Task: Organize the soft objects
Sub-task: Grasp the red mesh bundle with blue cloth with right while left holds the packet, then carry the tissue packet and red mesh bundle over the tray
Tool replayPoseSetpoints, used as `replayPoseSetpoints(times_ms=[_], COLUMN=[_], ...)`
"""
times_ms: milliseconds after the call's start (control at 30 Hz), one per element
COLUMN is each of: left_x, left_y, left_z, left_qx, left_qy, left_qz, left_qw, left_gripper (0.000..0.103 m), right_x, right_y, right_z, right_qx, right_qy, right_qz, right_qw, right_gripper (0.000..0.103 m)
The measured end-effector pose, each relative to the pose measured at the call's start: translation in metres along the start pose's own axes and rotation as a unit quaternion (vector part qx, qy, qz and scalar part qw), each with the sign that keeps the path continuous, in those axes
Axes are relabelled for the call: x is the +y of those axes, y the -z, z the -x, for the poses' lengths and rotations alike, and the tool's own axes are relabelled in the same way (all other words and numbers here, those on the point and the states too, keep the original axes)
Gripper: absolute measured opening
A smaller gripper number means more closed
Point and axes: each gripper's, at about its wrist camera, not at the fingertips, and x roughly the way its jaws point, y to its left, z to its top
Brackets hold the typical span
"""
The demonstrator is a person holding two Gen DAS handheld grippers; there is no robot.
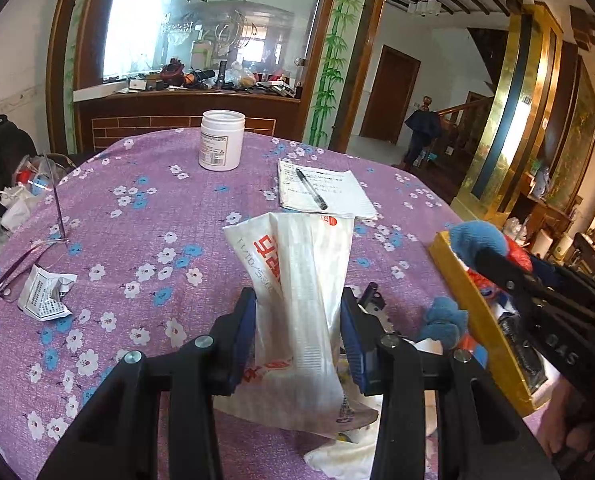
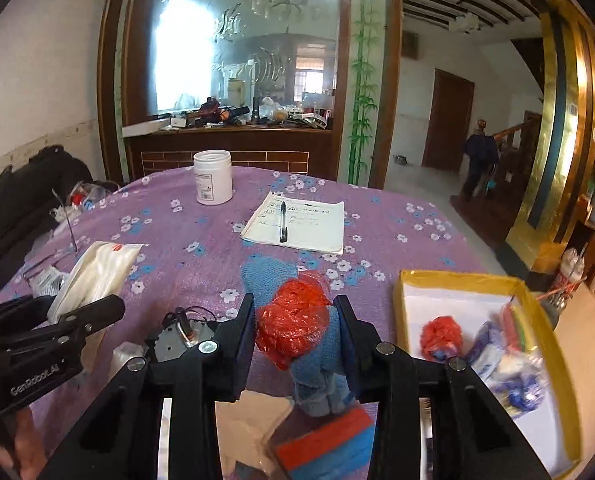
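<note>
My left gripper [image 1: 297, 320] is shut on a white plastic bag [image 1: 297, 256] with red print, which stands up between its pads above the purple flowered tablecloth [image 1: 145, 216]. In the right wrist view that gripper [image 2: 109, 306] and the bag [image 2: 97, 272] show at the left. My right gripper [image 2: 293, 312] is shut on a blue knitted cloth [image 2: 265, 276] together with a crumpled red plastic bag [image 2: 293, 324]. In the left wrist view it [image 1: 482, 254] holds the blue cloth [image 1: 477, 236] over the near corner of the yellow box [image 1: 481, 332].
The yellow box [image 2: 457, 278] holds a red plastic ball [image 2: 441, 336] and blue-and-white soft items [image 2: 513, 372]. A white jar [image 1: 221, 140], a notebook with a pen [image 1: 321, 192], glasses [image 1: 29, 256], crumpled paper [image 1: 45, 296], another blue cloth [image 1: 443, 320] and a small motor [image 2: 181, 336] lie on the table.
</note>
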Motion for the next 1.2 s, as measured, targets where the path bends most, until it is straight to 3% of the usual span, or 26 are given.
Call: replayPoseSetpoints(times_ms=[233,500,933,1200], left_x=[-0.012,-0.023,-0.031,-0.031], left_y=[0.003,0.007,0.008,0.008], left_z=[0.003,0.01,0.018,0.023], left_qx=[-0.038,-0.076,-0.1,-0.107], left_qy=[-0.069,-0.115,-0.129,-0.121], left_qz=[-0.038,-0.078,-0.093,-0.089], left_qw=[0.9961,0.9875,0.9822,0.9828], left_gripper=[0.04,0.04,0.04,0.04], right_x=[-0.01,-0.01,-0.015,-0.033], right_y=[0.015,0.015,0.017,0.016], right_z=[-0.011,-0.004,0.001,-0.01], right_qx=[0.007,-0.006,-0.009,0.003], right_qy=[-0.031,-0.042,-0.037,0.029], right_qz=[-0.026,-0.031,-0.038,-0.054], right_qw=[0.999,0.999,0.999,0.998], right_gripper=[0.041,0.041,0.041,0.041])
